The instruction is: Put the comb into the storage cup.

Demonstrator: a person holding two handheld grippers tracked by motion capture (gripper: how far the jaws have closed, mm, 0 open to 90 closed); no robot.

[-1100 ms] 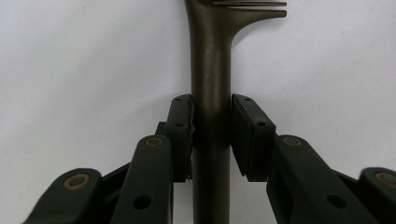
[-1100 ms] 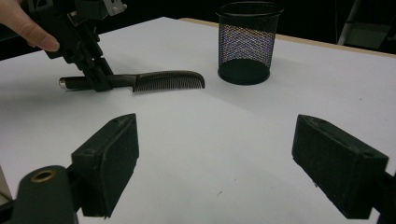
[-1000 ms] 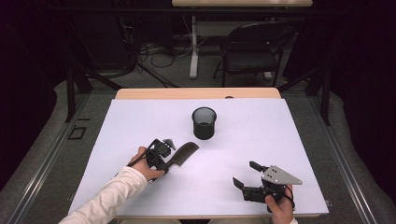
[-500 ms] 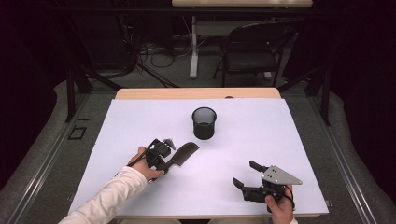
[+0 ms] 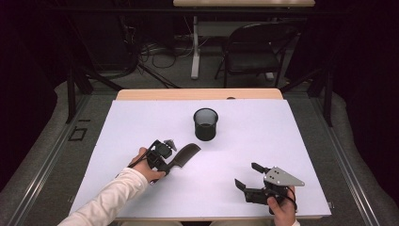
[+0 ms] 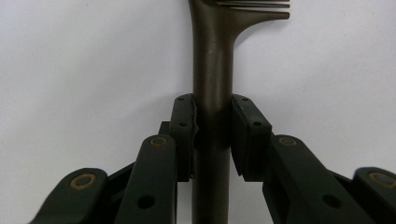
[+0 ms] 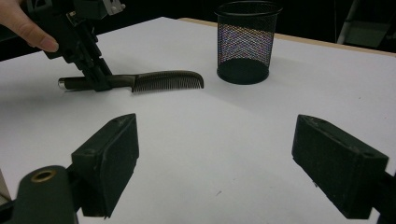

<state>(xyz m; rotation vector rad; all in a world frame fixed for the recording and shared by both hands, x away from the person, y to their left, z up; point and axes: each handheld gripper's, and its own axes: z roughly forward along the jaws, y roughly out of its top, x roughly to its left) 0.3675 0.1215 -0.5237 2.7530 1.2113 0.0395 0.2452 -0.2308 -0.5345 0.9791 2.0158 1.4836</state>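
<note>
The left claw [image 5: 170, 159] is clamped on the handle of a dark comb [image 5: 184, 154], its two pads pressing the round shaft from either side, as the left gripper view shows closely: the handle [image 6: 212, 93] runs straight up between the jaws and the first teeth start just beyond them. The comb lies flat on the white table [image 5: 141, 122], in the near-left part of the sheet, with its toothed end pointing toward a black mesh cup [image 5: 205, 124] that stands upright near the middle of the table, a short way beyond the comb and not touching it. In the right gripper view the comb [image 7: 154, 80] rests level on the surface, its handle end sticking out behind the left claw [image 7: 100, 79], and the mesh cup [image 7: 245, 42] stands to its right. The right claw [image 5: 248, 175] sits at the near-right of the table, well apart from the comb and the cup, held low in the person's hand [image 5: 281, 212]; its jaws stand wide apart with nothing between them but bare table.
</note>
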